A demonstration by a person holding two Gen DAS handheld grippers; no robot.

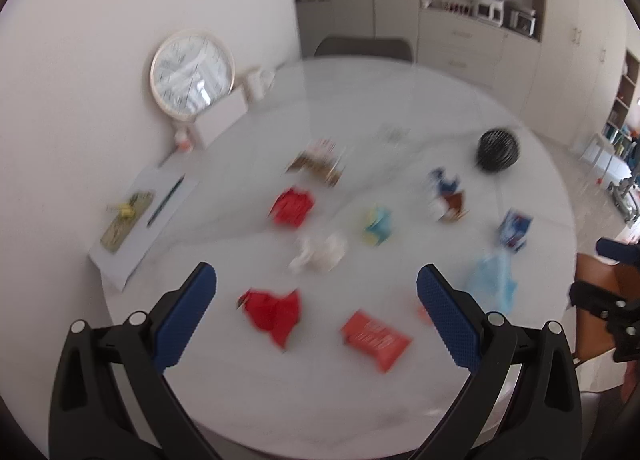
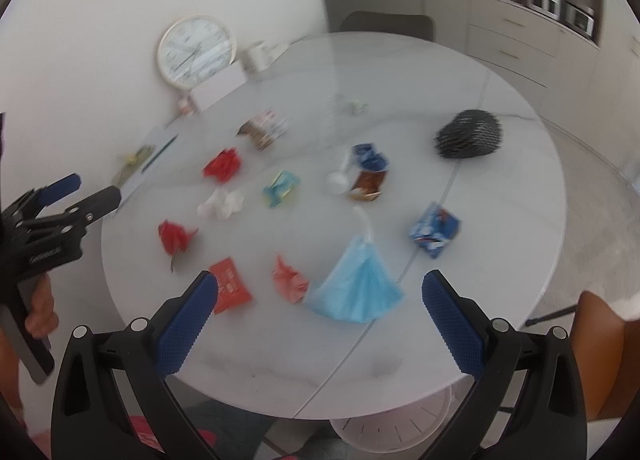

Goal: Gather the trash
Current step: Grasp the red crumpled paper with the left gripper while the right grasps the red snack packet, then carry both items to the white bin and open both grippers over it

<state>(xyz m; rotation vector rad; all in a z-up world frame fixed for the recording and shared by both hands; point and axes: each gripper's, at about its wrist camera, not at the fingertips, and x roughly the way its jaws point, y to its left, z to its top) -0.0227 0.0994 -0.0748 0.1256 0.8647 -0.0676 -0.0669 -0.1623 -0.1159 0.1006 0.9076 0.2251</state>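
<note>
orange-red packet: white print on its face, smeared by blur, no letter can be made out
blue carton: red and white markings, unreadable
brown wrapper: printed, unreadable
wall clock: dial marks around the rim, numerals not readable in either view
left gripper: pale embossed lettering on its black body, too blurred to read
legible text overall: none

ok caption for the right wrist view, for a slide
Open right claw above a round table strewn with trash, blue bag nearest.
</note>
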